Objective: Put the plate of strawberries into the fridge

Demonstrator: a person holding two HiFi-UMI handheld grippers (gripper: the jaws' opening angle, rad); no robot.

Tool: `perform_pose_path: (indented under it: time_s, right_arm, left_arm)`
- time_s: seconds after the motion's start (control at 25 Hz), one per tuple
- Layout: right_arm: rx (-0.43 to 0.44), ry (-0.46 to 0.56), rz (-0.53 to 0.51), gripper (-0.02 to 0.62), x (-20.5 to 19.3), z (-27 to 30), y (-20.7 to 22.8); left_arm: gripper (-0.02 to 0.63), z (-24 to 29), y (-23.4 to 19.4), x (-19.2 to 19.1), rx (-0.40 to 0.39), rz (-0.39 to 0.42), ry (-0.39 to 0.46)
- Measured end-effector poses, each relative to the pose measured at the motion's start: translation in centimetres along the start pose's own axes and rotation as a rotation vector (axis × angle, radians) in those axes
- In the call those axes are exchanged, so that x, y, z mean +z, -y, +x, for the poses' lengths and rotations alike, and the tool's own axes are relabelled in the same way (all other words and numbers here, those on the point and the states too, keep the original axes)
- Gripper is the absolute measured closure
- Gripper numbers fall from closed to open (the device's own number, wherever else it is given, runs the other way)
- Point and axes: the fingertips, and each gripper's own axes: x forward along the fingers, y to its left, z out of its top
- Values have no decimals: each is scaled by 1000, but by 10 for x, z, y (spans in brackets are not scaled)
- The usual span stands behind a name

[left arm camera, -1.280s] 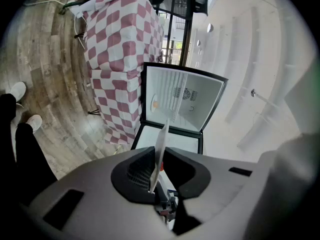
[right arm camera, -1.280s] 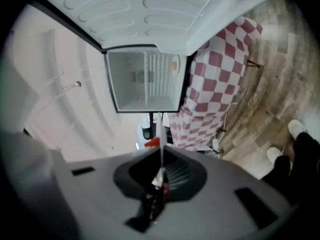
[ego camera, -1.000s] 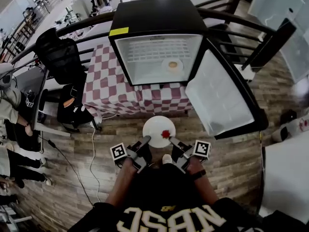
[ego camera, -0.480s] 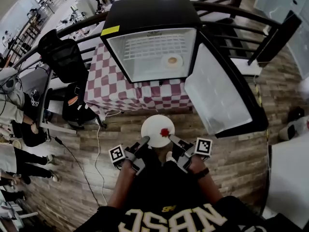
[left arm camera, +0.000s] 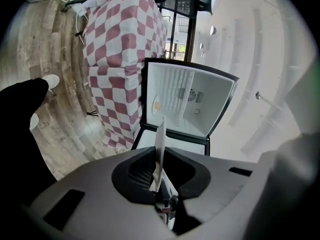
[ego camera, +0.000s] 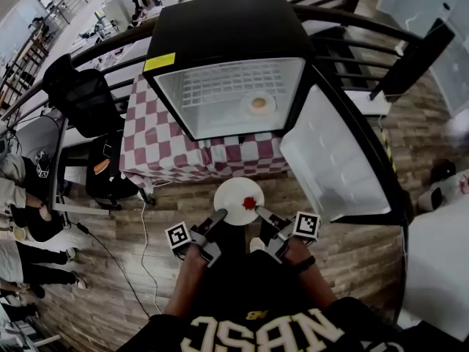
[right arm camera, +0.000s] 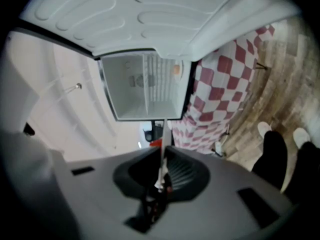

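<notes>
1. Your plate (ego camera: 238,200) is white, round and shallow. A small red heap of strawberries (ego camera: 250,203) sits on its right half, too small to count.
2. The plate hangs level above the wooden floor (ego camera: 352,248). It is in front of the open fridge (ego camera: 227,64) and outside it, near the red-and-white checked cloth of the tabletop (ego camera: 168,149) that carries the fridge.
3. The fridge door (ego camera: 333,163) stands swung open to your right, and 1 small round dish (ego camera: 258,103) sits inside.
4. Your left claw (ego camera: 219,215) is clamped on the plate's near-left rim. In the left gripper view the rim stands edge-on, pinched between the 2 jaws.
5. Your right claw (ego camera: 261,212) is closed narrow on the near-right rim, just beside the strawberries.
6. Your 2 forearms (ego camera: 187,277) reach forward from your body and angle in toward the plate, with the marker cubes (ego camera: 178,234) turned outward.
</notes>
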Motion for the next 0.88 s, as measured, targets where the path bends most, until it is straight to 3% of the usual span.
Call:
perform_pose_path:
  time_s: [0.48, 0.76, 0.88]
  right_arm:
    - [-24, 64, -71, 561, 78, 98, -38]
    - [-135, 74, -99, 561, 99, 139, -26]
    - [-143, 89, -91, 561, 111, 154, -22]
  left_arm:
    - [558, 71, 52, 104, -17, 30, -71]
    - [560, 88, 43, 146, 56, -2, -75]
    - [560, 97, 42, 159, 63, -7, -89]
